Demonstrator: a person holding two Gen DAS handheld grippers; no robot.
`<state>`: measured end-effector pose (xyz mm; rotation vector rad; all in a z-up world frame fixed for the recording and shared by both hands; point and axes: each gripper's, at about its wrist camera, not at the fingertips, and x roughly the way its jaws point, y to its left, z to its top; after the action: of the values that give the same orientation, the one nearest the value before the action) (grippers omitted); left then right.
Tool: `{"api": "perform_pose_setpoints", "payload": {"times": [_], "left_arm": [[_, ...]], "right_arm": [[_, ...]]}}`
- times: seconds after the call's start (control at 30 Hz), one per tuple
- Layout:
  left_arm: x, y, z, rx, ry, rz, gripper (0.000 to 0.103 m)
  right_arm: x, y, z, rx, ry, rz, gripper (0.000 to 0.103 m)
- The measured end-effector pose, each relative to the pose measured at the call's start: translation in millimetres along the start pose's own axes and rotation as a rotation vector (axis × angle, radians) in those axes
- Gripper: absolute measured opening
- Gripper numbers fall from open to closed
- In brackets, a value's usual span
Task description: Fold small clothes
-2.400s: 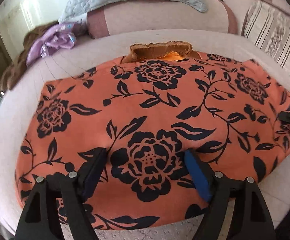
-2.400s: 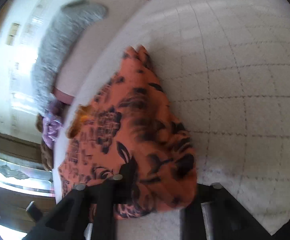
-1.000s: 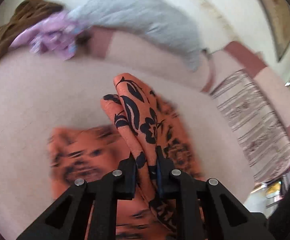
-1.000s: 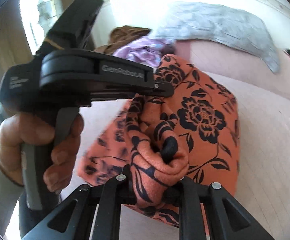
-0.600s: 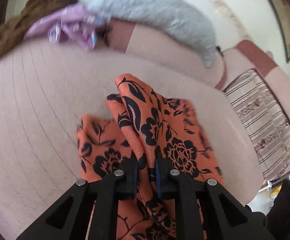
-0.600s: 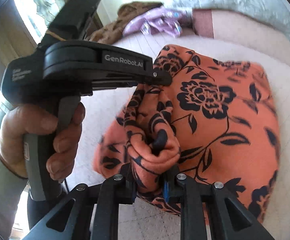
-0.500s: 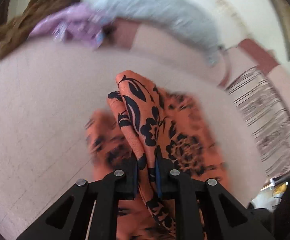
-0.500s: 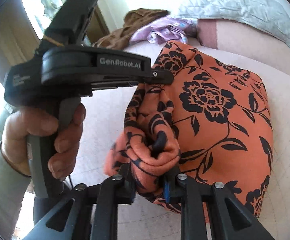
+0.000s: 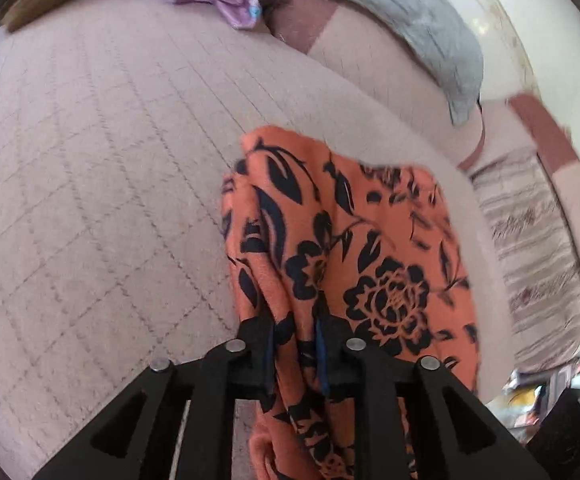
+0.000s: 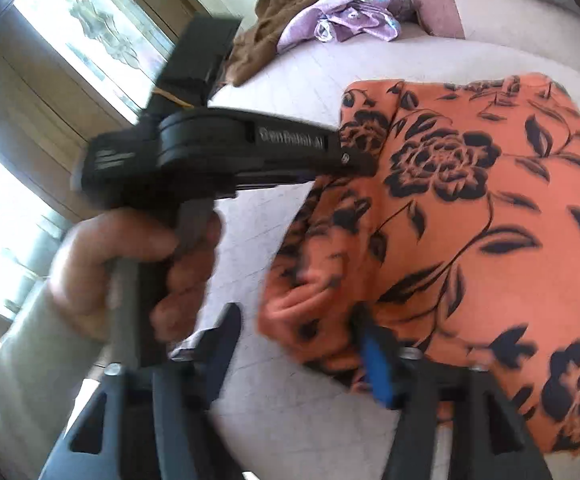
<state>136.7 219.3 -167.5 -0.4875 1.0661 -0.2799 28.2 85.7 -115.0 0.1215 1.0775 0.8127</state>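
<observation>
on the pale quilted cushion lies the orange floral garment, doubled over, its near left edge lifted. left gripper pinches that raised fold between its jaws. right gripper has jaws spread, the cloth's bunched corner loose between them. purple clothing sits far left.

bright daylight, motion blur, fisheye edges

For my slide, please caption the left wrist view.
Left gripper shut on the orange floral garment, above a quilted sofa.
</observation>
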Motion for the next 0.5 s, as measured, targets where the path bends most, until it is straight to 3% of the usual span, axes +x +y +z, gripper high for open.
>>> {"api": "perform_pose_setpoints", "payload": {"times": [0.13, 0.23, 0.27, 0.33, 0.4, 0.5], "left_arm": [[-24, -6, -12, 0.005, -0.019, 0.025, 0.021], [-58, -18, -30, 0.021, -0.064, -0.014, 0.025], [-72, -23, -39, 0.029, -0.077, -0.022, 0.028], [-91, -35, -62, 0.042, -0.1, -0.033, 0.05], [-94, -50, -73, 0.069, -0.107, -0.023, 0.06], [-75, -68, -89, 0.115, -0.092, 0.057, 0.061]], "right_arm": [[-35, -5, -24, 0.027, -0.048, 0.04, 0.07], [-64, -36, -39, 0.068, -0.085, 0.018, 0.071], [-66, -46, -39, 0.084, -0.096, 0.014, 0.072], [-80, -58, -53, 0.143, -0.116, -0.002, 0.072], [-90, -76, -64, 0.211, -0.132, 0.009, 0.072], [-96, -94, -70, 0.279, -0.145, 0.017, 0.072]]}}
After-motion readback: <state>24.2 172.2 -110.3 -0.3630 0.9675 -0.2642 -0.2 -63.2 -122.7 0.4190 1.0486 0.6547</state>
